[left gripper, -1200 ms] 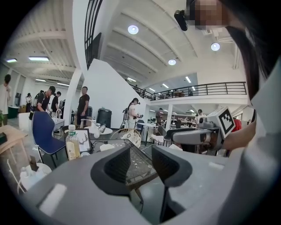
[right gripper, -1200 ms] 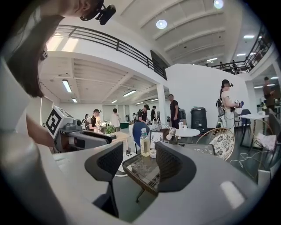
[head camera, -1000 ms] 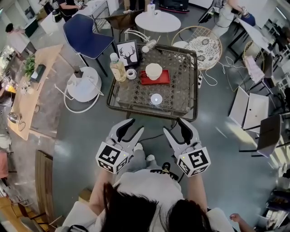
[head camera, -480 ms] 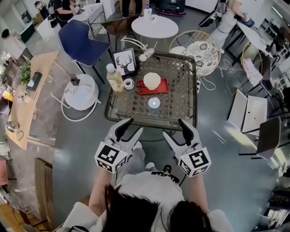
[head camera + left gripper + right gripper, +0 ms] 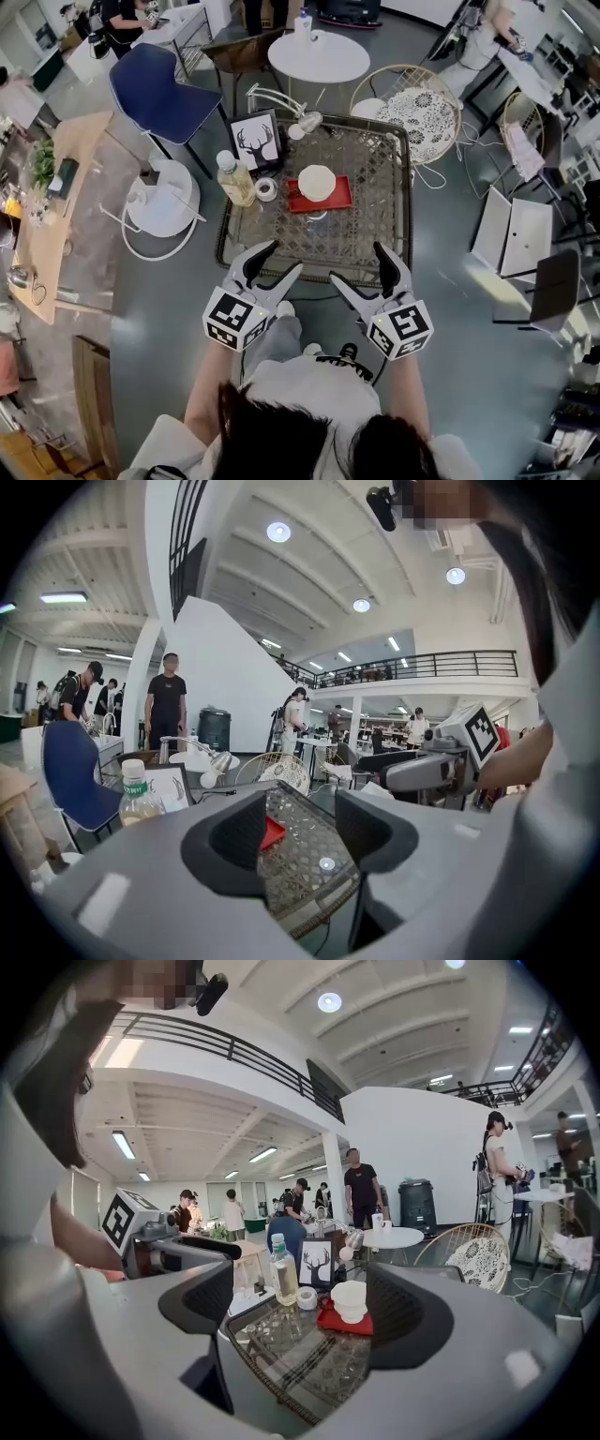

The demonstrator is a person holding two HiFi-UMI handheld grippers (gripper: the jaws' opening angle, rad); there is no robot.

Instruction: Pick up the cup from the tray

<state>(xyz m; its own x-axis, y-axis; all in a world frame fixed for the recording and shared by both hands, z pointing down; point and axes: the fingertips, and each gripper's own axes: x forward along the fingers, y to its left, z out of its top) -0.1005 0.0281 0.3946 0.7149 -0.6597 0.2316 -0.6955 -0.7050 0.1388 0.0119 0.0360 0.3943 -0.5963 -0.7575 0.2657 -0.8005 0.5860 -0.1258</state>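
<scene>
The white cup [image 5: 317,182] stands upright on a red tray [image 5: 336,197] at the far middle of the glass-topped wicker table [image 5: 367,220]. In the right gripper view the cup [image 5: 350,1299] and tray [image 5: 344,1322] show beyond the jaws, well out of reach. My left gripper [image 5: 279,261] and right gripper [image 5: 361,264] hang side by side at the table's near edge, both open with nothing between the pads. The right jaws have just been opening. The left gripper view catches only a corner of the tray [image 5: 272,833]; the cup is hidden behind the left jaw.
Left of the tray stand a bottle [image 5: 234,178], a tape roll [image 5: 266,189], a deer picture [image 5: 256,141] and a desk lamp [image 5: 305,122]. Around the table are a blue chair [image 5: 155,89], a white stool [image 5: 164,192], a round white table [image 5: 319,56] and a wicker chair [image 5: 412,98]. People stand in the background.
Both grippers have come forward to the table's near edge, and the table fills more of the view. The right gripper's jaws stand wider apart than before.
</scene>
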